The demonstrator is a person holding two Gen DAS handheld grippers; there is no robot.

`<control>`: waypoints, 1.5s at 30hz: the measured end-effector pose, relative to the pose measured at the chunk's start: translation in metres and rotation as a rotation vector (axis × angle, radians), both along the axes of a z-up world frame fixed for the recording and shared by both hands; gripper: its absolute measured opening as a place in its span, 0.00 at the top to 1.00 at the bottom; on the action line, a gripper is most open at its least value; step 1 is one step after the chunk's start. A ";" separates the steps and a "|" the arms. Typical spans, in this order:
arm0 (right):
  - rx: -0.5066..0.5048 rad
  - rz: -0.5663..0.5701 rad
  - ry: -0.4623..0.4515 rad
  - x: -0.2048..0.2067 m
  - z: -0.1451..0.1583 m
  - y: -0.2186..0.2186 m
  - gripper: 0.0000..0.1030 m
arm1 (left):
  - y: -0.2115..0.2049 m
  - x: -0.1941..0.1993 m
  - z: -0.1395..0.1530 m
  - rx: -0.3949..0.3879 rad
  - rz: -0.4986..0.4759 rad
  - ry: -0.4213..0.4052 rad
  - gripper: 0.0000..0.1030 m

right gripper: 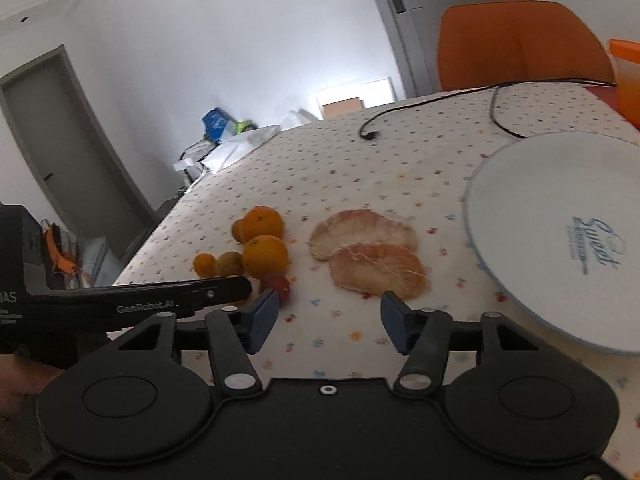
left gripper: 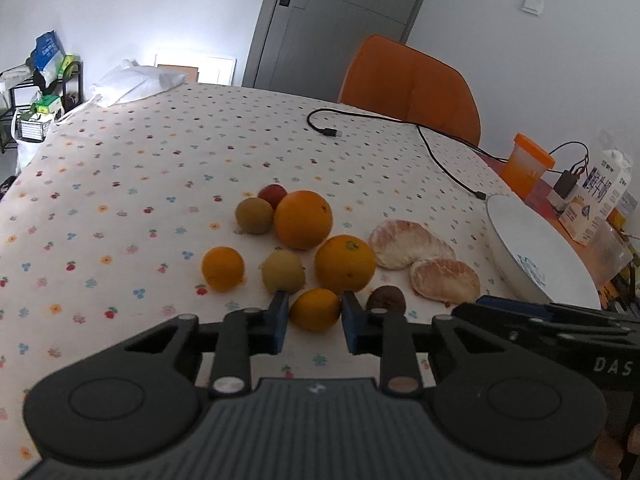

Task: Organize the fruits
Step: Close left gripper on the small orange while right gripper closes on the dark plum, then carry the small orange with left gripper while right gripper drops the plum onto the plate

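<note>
Nine or so fruits sit loose on the dotted surface (left gripper: 120, 184), nothing on the white plate (left gripper: 532, 236) yet. The left hand-held gripper (left gripper: 313, 312) has its fingers spread apart, straddling a small orange (left gripper: 315, 309) without squeezing it as far as I can tell. Just beyond are a bigger orange (left gripper: 345, 264) and a kiwi (left gripper: 282, 271), with a dark little fruit (left gripper: 386, 300) right beside the right-hand finger.

The right hand-held gripper (right gripper: 328, 316) is wide open too, hovering just short of two peeled pomelo segments (right gripper: 376, 268), with the plate off to its right.

Handling-wise, I'd guess the small orange is easy: firm, round, light, so pinch it across the middle and watch that it doesn't roll out. The kiwi probably bruises if squeezed hard. The pomelo pieces look like the tricky ones, soft and probably slippery with no peel, so I'd take one across its thick middle and go gentle, since they could tear or squash. The neighbours are close enough that closing on the small orange might nudge them.
</note>
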State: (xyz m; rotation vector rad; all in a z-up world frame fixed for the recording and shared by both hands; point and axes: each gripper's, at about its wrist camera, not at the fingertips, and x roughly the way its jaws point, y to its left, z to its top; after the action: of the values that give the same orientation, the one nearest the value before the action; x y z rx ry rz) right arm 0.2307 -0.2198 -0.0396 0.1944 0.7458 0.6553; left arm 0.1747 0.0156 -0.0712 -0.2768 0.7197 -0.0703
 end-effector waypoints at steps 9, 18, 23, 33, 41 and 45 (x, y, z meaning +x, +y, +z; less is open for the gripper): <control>0.000 0.066 0.020 0.009 -0.003 0.025 0.55 | 0.009 -0.005 0.007 -0.007 0.007 -0.010 0.74; -0.010 0.095 0.036 0.017 -0.009 0.044 0.60 | 0.019 -0.014 0.012 -0.003 0.026 -0.019 0.74; -0.019 0.121 0.034 0.022 -0.015 0.049 0.80 | 0.016 -0.018 0.015 0.005 0.025 -0.024 0.74; 0.023 0.087 -0.004 0.007 0.003 0.018 0.80 | -0.009 -0.015 0.024 0.014 -0.028 -0.052 0.74; 0.037 0.017 -0.034 -0.002 0.012 -0.018 0.80 | -0.038 -0.011 0.029 0.016 -0.080 -0.071 0.74; 0.031 -0.017 -0.051 -0.006 0.016 -0.033 0.80 | -0.052 -0.009 0.030 0.017 -0.105 -0.073 0.74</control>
State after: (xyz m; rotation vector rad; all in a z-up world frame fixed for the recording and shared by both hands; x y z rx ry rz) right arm 0.2242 -0.2532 -0.0238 0.2111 0.6850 0.6539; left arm 0.1662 -0.0367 -0.0410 -0.2189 0.6617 -0.1730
